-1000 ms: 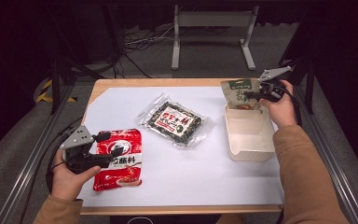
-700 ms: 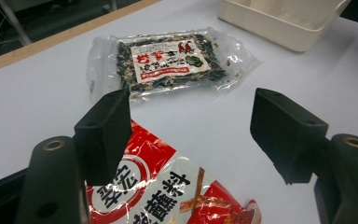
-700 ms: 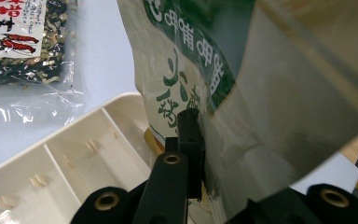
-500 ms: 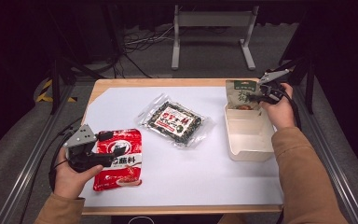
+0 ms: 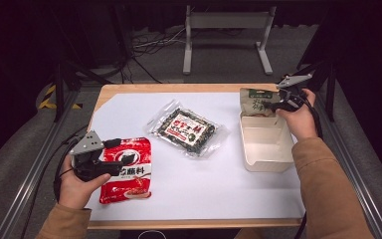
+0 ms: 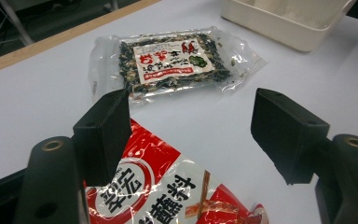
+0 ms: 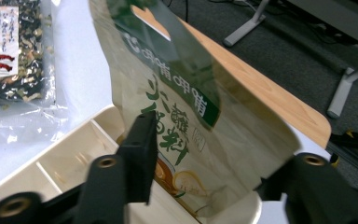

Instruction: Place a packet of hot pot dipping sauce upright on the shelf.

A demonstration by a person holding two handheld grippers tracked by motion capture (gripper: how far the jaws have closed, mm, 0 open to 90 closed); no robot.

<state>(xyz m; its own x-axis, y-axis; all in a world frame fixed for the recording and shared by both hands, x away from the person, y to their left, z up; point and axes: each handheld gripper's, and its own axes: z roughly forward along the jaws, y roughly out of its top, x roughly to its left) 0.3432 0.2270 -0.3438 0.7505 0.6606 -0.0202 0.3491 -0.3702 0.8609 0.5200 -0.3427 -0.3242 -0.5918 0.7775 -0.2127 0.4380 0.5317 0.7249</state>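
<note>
Green-and-tan foil pouch (image 7: 177,116) stands upright in the far end of our cream plastic bin (image 5: 266,144), between the right gripper (image 5: 273,105) jaws, which have just been opening and now stand wide, the near pad off it. Our left gripper (image 6: 191,140) hovers, jaws wide, over the red seasoning packet (image 5: 127,169). A clear bag of dark dried mix (image 5: 186,128) lies mid-table.
</note>
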